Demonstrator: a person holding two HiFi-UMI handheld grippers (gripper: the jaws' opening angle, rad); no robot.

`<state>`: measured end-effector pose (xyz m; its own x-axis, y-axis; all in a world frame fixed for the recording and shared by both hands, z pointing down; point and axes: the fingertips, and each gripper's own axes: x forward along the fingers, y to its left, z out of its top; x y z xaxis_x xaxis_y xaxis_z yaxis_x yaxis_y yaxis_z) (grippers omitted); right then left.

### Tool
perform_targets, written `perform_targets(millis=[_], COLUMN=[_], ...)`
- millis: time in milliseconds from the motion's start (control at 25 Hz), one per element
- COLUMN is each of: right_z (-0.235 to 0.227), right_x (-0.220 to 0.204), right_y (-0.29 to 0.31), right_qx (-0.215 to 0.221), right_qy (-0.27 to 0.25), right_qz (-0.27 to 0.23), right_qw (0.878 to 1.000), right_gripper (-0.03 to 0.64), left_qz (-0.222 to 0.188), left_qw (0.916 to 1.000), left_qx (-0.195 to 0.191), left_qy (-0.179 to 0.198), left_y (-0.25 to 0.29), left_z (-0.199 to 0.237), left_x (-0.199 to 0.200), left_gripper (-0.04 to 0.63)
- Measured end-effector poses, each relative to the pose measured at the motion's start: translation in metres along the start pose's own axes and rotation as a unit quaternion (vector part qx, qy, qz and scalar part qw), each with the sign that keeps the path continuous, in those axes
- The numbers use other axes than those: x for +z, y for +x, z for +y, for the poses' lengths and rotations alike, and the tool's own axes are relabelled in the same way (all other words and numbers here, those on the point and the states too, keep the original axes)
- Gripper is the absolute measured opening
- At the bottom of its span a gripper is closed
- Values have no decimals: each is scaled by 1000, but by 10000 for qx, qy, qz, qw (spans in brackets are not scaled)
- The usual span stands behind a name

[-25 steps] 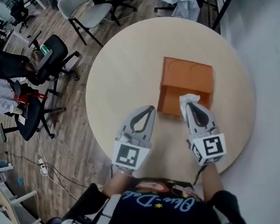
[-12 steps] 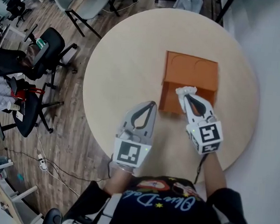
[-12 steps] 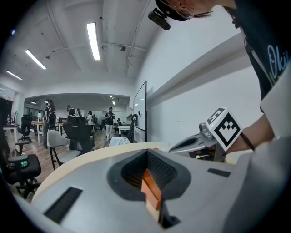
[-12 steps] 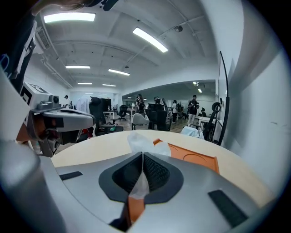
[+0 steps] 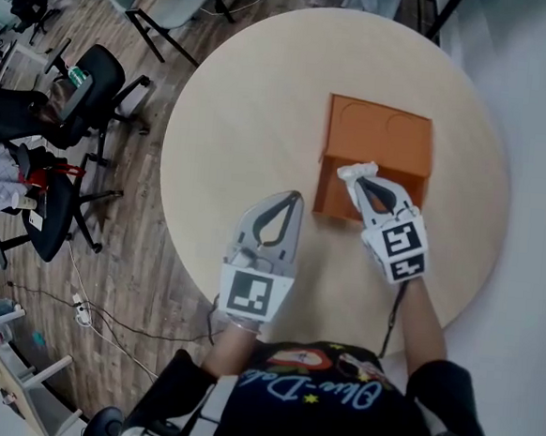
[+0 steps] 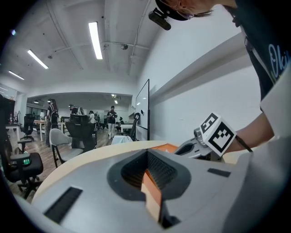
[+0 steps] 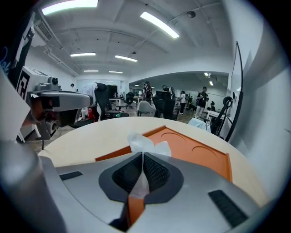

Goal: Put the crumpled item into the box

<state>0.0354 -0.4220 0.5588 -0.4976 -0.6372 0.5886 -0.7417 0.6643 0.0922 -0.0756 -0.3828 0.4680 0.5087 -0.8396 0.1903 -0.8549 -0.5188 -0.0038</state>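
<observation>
forward since a second ago, the right gripper [image 5: 358, 183] clamps the crumpled item [image 5: 354, 171] above the near wall of the box [image 5: 378, 134] — carry nearly done. next, i'd judge: ease further in, then release. left gripper [image 5: 291, 201] hangs closed, empty.

Grey tongs [image 5: 297, 196] [image 5: 353, 177], black printed shirt [image 5: 319, 406]

A box [image 5: 378, 141] sits on the worktop [image 5: 225, 115], toward 1 o'clock from its middle. The right claw [image 5: 359, 180], a wad [image 5: 349, 169] pinched in it, is over the box's 6 o'clock edge. The left claw [image 5: 296, 198] is at the box's 8 o'clock, apart from it. Chairs [image 5: 85, 94] stand off the worktop's 9 o'clock.
</observation>
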Motion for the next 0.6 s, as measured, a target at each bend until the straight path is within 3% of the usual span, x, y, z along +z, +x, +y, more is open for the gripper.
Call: perform_targets(millis=[600], right_z=[5], right_x=[-36], right_y=[28], right_qx=[251], right_qy=[-412], right_qz=[882], right_qw=[9949], right_gripper=[5], left_qz=[62], left_qw=[10000], left_qx=[74], left_qy=[16], left_y=[-4], left_z=[9], left_x=[-9], left_gripper=[-8])
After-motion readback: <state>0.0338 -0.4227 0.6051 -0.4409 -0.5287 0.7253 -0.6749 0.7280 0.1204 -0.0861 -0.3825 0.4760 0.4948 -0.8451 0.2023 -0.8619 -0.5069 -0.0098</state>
